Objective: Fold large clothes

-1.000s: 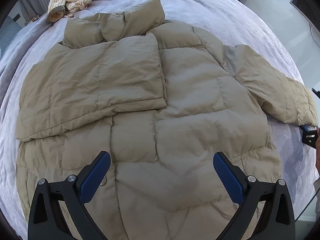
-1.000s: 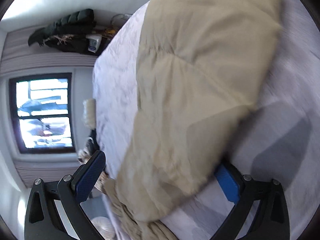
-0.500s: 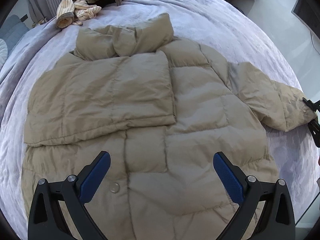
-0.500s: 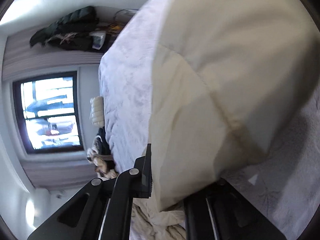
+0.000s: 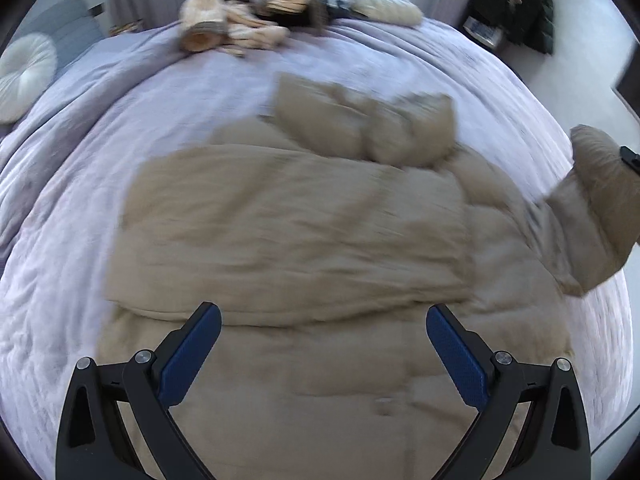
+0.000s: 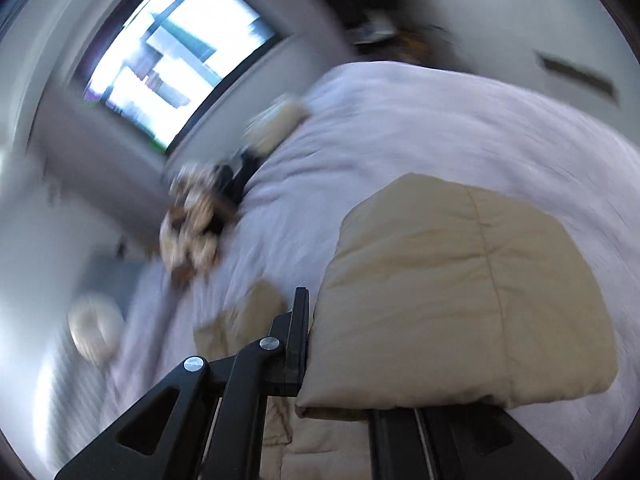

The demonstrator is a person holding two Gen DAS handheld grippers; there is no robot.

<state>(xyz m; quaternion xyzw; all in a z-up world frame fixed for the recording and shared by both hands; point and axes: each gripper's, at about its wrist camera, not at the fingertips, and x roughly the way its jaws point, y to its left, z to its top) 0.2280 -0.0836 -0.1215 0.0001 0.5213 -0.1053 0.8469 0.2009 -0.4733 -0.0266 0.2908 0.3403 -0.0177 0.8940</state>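
Puffer jacket [image 5: 304, 240] in tan lies spread on the lavender bed [image 5: 80, 208], one sleeve already folded across its chest. Right hand-held gripper [image 6: 340, 376] is clamped on the other sleeve's cuff [image 6: 460, 312], holding it lifted at the right. Left hand-held gripper [image 5: 322, 360] hovers over the near hem, jaws apart. Far off, a pile of clothes [image 5: 248, 28] sits on the bed.
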